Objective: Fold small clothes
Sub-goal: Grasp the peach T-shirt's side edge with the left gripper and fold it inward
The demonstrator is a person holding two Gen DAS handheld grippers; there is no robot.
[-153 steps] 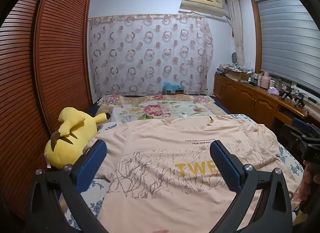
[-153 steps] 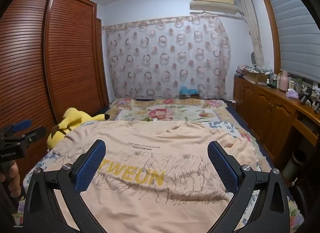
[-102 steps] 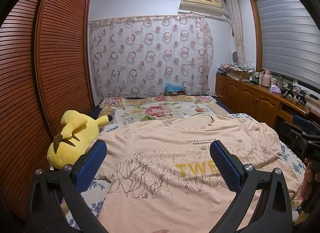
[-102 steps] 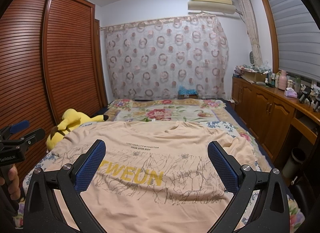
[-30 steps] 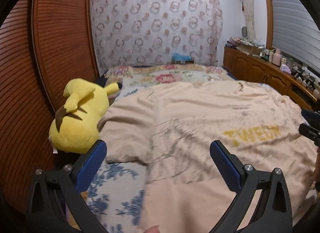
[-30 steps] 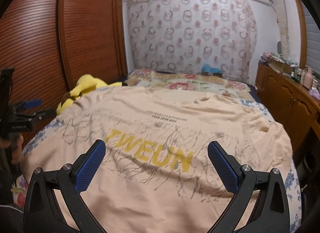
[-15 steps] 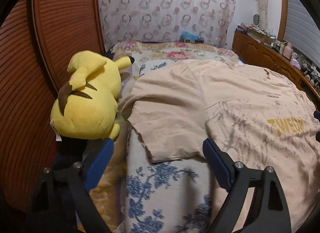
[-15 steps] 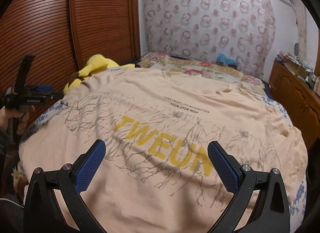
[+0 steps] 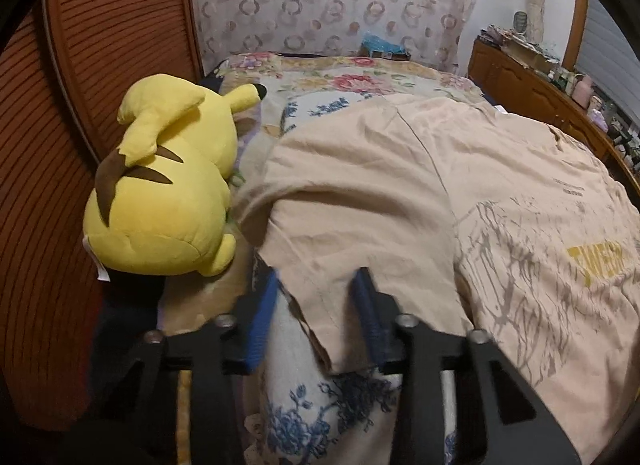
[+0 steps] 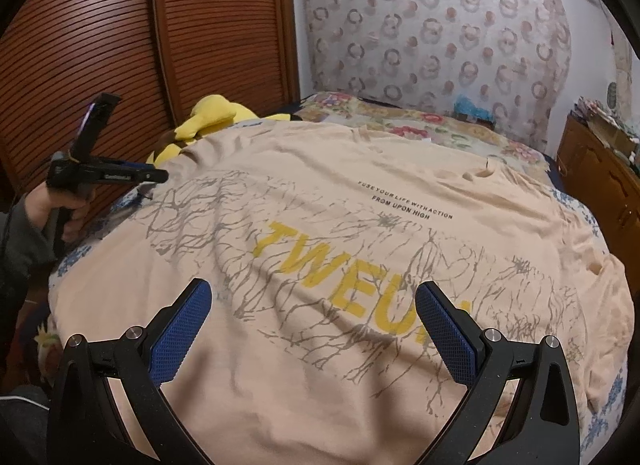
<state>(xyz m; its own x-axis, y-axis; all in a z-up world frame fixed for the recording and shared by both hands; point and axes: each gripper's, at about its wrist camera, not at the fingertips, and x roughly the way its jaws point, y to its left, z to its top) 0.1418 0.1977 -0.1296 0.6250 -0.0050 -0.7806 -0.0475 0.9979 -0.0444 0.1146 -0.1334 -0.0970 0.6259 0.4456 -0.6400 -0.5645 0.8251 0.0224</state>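
- Left wrist view: left gripper (image 9: 316, 297), blue pads (image 9: 262, 315) drawn in from wide apart, straddling the hem corner of the T-shirt's sleeve (image 9: 328, 285). Cloth lies between the pads; whether they press on it cannot be told.
- T-shirt (image 10: 360, 249): peach, printed side up, spread flat across the bed (image 9: 320, 413). Long axis runs from the hem at the bed's near end to the collar (image 10: 486, 169) toward the curtain (image 10: 432, 41); yellow lettering (image 10: 348, 277) reads across that axis.
- Sleeve: points away from the shirt's body toward the plush toy (image 9: 160, 189), its edge just beside the toy.
- Plush toy: yellow, brown-striped, lying at the bed's edge beside the slatted wooden wardrobe (image 10: 120, 45).
- Right gripper (image 10: 312, 329): jaws wide apart, hovering over the shirt's lower front, nothing between them.
- Person's hand (image 10: 60, 201), grey sleeve, holds the left gripper's handle at the bed's wardrobe side.
- Wooden cabinet (image 9: 532, 85): on the bed's far side from the toy.
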